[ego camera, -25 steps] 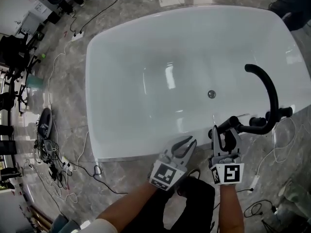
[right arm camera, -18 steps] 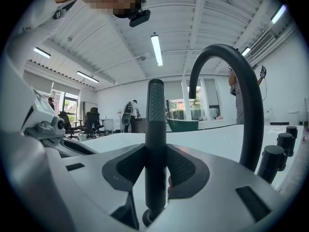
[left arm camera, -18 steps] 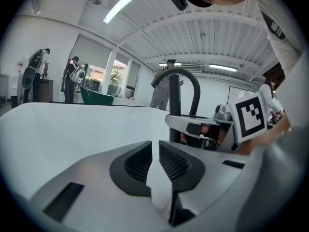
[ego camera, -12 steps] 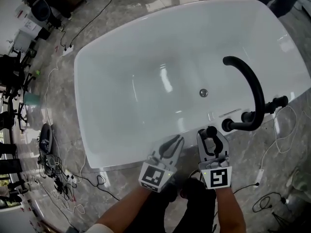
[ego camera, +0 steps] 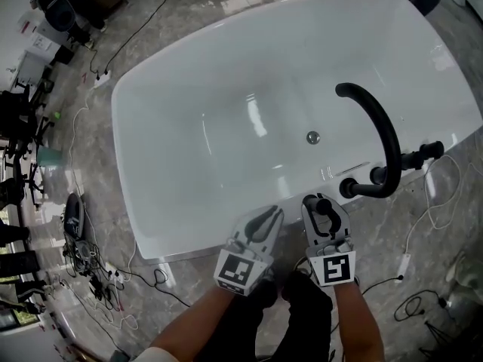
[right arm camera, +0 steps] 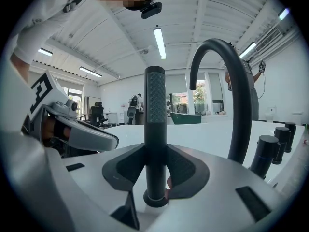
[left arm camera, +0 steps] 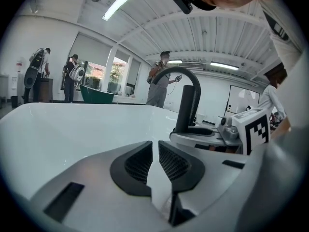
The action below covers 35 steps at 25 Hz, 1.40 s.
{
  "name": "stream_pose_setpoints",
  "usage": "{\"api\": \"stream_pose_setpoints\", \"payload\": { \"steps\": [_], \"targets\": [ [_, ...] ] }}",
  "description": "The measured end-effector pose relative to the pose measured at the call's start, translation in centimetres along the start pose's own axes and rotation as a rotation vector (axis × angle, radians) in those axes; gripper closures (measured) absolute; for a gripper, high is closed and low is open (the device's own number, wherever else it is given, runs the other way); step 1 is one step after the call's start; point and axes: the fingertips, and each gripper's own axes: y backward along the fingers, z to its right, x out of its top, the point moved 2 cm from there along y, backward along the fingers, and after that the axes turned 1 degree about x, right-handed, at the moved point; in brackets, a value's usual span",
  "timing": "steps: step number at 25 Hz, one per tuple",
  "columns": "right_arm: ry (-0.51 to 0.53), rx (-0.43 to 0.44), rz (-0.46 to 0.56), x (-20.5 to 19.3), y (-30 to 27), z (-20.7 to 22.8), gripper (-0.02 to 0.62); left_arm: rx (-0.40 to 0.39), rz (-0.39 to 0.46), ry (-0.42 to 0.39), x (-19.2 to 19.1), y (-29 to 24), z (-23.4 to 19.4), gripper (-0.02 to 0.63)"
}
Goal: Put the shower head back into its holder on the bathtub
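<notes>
A slim black shower head (ego camera: pixel 324 205) stands upright between the pads of my right gripper (ego camera: pixel 325 211), which is shut on its handle (right arm camera: pixel 155 110). This gripper (right arm camera: pixel 155 151) hovers at the near rim of the white bathtub (ego camera: pixel 196 240), just left of the arched black faucet (ego camera: pixel 385 127) and the black fittings (ego camera: pixel 349 188) at its foot. Which fitting is the holder I cannot tell. Close to its left is my left gripper (ego camera: pixel 269 216). Its jaws have just been closing to a thin slit, and nothing sits between them (left arm camera: pixel 155 146).
More black knobs (right arm camera: pixel 264 151) line the rim right of the faucet. The drain (ego camera: pixel 312 136) lies in the tub floor. Cables and a power strip (ego camera: pixel 102 285) trail over the marble floor on the left, and a white cord (ego camera: pixel 432 210) on the right. People stand far behind the tub.
The head camera has shifted, so the tub sits further left in view. The left jaws are narrower than a second ago. Both grippers stay by the near rim.
</notes>
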Motion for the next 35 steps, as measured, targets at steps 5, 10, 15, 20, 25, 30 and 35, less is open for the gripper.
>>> {"api": "stream_pose_setpoints", "payload": {
  "steps": [5, 10, 15, 20, 25, 30, 35],
  "targets": [
    [0.041, 0.026, -0.109, -0.3, -0.1, -0.1, 0.453, -0.01, -0.013, -0.008, 2.1, 0.9, 1.0, 0.563],
    [-0.065, -0.008, -0.191, 0.0, 1.8, -0.2, 0.436, -0.017, -0.026, -0.003, 3.7, 2.2, 2.4, 0.563],
    [-0.076, -0.044, -0.214, 2.6, 4.0, 0.0, 0.437, -0.031, -0.027, -0.002, 5.7, 3.1, 3.7, 0.563],
    [-0.098, -0.024, -0.234, 8.6, 7.5, -2.4, 0.534, -0.088, -0.03, 0.004, 9.4, 5.6, 6.4, 0.563],
    [-0.075, -0.061, -0.149, 18.2, 10.7, -2.8, 0.555, -0.124, -0.021, -0.014, 15.4, 8.0, 9.3, 0.572],
    [-0.057, -0.117, -0.075, 27.8, 15.0, -3.0, 0.571, -0.186, -0.026, 0.006, 22.5, 11.9, 13.7, 0.589],
    [-0.02, -0.153, -0.02, 34.6, 18.8, -2.7, 0.572, -0.217, 0.019, 0.009, 28.5, 14.8, 17.7, 0.592]
  ]
}}
